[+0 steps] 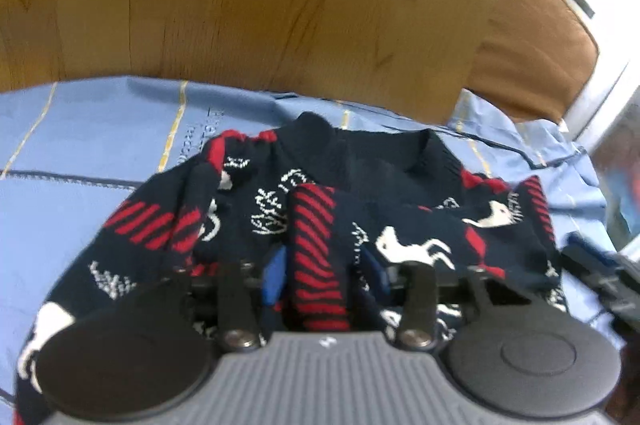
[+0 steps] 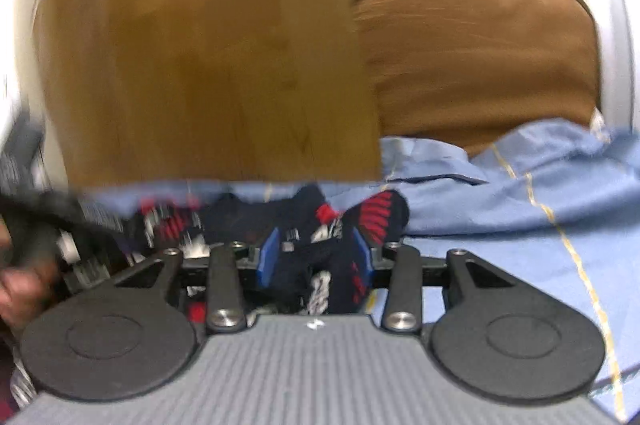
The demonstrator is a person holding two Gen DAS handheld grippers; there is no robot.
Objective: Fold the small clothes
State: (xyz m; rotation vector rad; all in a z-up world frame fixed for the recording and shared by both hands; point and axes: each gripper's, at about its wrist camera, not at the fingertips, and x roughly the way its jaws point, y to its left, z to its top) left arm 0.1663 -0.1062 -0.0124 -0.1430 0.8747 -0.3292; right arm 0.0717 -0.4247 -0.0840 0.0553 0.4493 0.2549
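Observation:
A small navy knit sweater (image 1: 360,165) with red stripes and white horses lies on a light blue sheet (image 1: 80,145), collar away from me. Its red-striped sleeve (image 1: 316,265) is folded over the body and runs between the blue pads (image 1: 274,273) of my left gripper (image 1: 324,265), which stands open around it. In the right wrist view, bunched sweater fabric (image 2: 380,213) sits between the jaws of my right gripper (image 2: 316,253), also open. This view is blurred. The left gripper's body (image 2: 36,225) and a hand (image 2: 16,289) show at its left edge.
A wooden headboard (image 1: 280,5) rises behind the sheet. A brown cushion (image 2: 480,65) leans to the right of it, with a white wall beyond. The sheet (image 2: 520,245) is rumpled toward the right.

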